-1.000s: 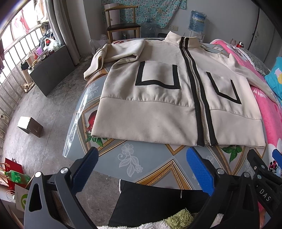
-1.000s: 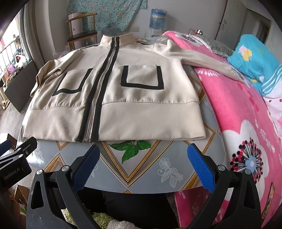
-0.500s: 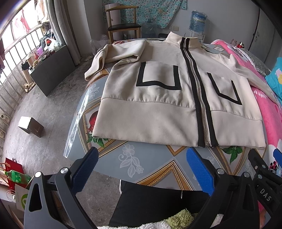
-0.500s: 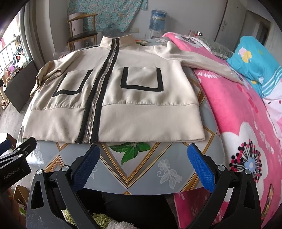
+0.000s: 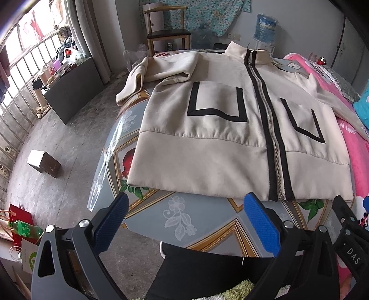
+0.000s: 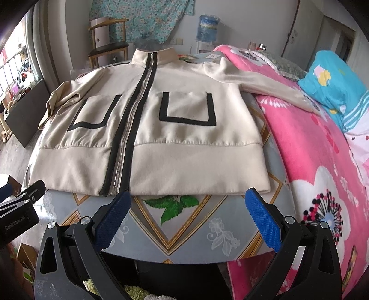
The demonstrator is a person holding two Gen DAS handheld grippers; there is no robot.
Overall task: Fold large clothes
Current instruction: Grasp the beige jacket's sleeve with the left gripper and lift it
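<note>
Both grippers, left (image 5: 184,221) and right (image 6: 188,219), hover spread before the soft jacket (image 6: 161,129); its thick hem (image 6: 196,170) looks easiest to pinch.

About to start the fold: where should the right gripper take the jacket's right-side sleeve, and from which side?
Grip the long sleeve near its far end, coming from the pink blanket side: it lies stretched flat across the blanket, clear of the jacket body.

Lived-in bedroom of a home. Bed under pink floral blanket (image 6: 322,147) with blue pillow (image 6: 334,83), wooden chair (image 5: 166,30) and water jug (image 6: 207,25) by the wall, floral cloth (image 6: 143,18) hung up, barred window (image 5: 20,69), bare concrete floor (image 5: 69,143).
</note>
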